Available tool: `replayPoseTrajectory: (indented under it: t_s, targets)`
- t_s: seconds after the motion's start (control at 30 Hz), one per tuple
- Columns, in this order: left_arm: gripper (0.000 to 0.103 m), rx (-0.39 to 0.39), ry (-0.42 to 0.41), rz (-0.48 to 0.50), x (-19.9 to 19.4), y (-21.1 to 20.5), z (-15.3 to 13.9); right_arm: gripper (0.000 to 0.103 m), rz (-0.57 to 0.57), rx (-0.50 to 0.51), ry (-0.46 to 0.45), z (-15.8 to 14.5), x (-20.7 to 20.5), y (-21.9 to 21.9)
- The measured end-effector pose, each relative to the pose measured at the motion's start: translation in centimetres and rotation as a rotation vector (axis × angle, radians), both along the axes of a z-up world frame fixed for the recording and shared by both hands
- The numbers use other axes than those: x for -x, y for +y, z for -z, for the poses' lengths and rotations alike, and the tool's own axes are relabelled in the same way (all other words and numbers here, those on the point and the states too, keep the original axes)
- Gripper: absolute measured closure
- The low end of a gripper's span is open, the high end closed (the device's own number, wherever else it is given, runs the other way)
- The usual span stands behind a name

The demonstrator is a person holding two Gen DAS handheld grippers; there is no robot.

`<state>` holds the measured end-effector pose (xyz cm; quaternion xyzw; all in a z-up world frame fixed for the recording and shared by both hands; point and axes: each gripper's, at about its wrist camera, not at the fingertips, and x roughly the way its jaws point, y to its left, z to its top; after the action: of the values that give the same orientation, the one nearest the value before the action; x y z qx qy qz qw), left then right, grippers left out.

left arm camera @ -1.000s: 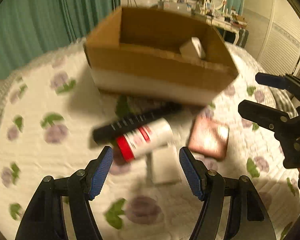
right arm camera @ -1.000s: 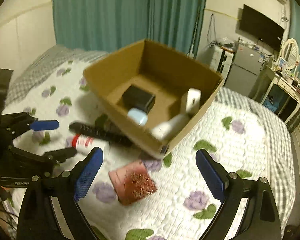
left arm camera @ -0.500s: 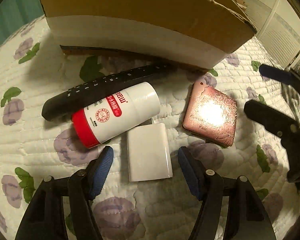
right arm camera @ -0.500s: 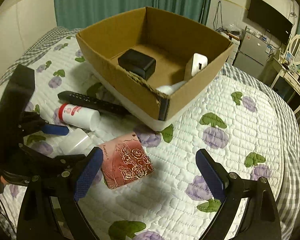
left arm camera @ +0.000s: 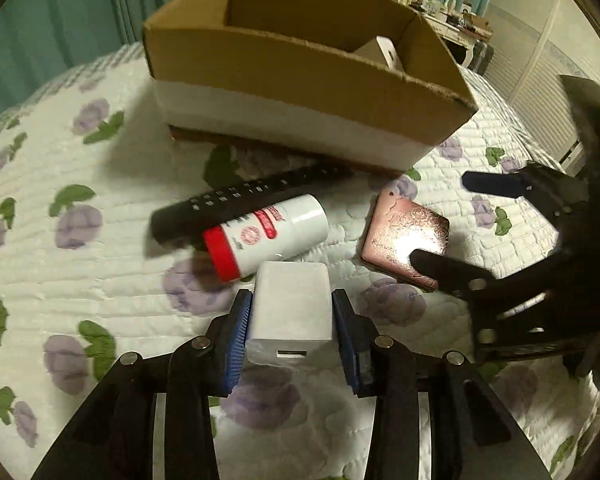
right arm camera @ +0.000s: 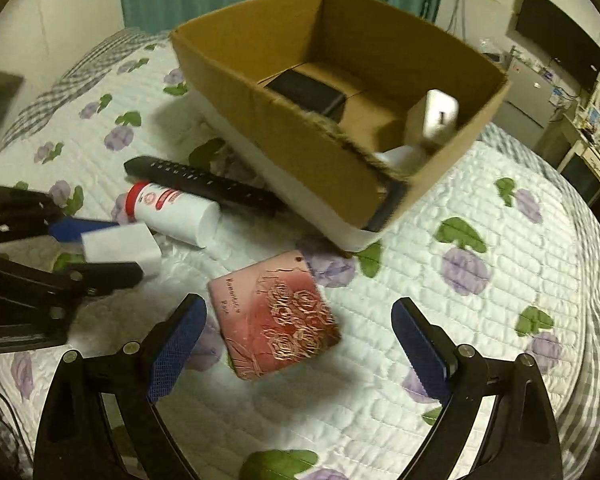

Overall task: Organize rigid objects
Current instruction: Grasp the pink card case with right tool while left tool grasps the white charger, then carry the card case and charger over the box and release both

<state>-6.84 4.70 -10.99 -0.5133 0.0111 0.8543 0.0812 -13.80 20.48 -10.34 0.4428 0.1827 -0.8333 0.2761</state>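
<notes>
My left gripper is shut on a white rectangular charger block, also seen in the right wrist view, held just above the quilt. A white bottle with a red cap and a black remote lie just beyond it. A pink embossed box lies on the quilt between the open fingers of my right gripper, which hovers above it. The cardboard box behind holds a black case and white items.
The flowered white quilt covers the bed. Green curtains hang behind the box. A dresser with clutter and a wall TV stand at the right.
My left gripper has closed on the white charger block and lifted it a little. My right gripper has moved in over the pink box, still open.
</notes>
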Motion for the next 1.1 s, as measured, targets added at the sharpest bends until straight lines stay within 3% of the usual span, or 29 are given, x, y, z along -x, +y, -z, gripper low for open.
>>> replayPoseTrajectory:
  t_s: [0.17,0.37,0.43,0.6,0.83,1.1]
  targets:
    - [0.063,0.014,0.043,-0.029,0.9,-1.6,-2.3,0.009,-0.055,-0.068,-0.029,1.9,0.9,-2.1]
    - [0.063,0.032,0.049,-0.065,1.1,-2.8,-2.5,0.010,-0.070,-0.103,-0.063,3.9,2.1,-2.9]
    - [0.063,0.032,0.048,-0.072,1.0,-3.1,-2.4,0.033,-0.071,-0.092,-0.047,3.6,1.8,-2.9]
    - [0.063,0.035,0.045,-0.077,0.8,-3.0,-2.2,0.033,-0.054,-0.088,-0.032,3.2,1.4,-2.5]
    - [0.063,0.032,0.100,-0.079,-0.1,-1.9,-4.2,0.034,0.004,-0.020,0.026,-1.5,-0.6,-1.3]
    - [0.063,0.029,0.245,-0.081,0.7,-1.5,-10.3,0.034,0.017,0.069,0.162,-10.0,-2.6,-1.3]
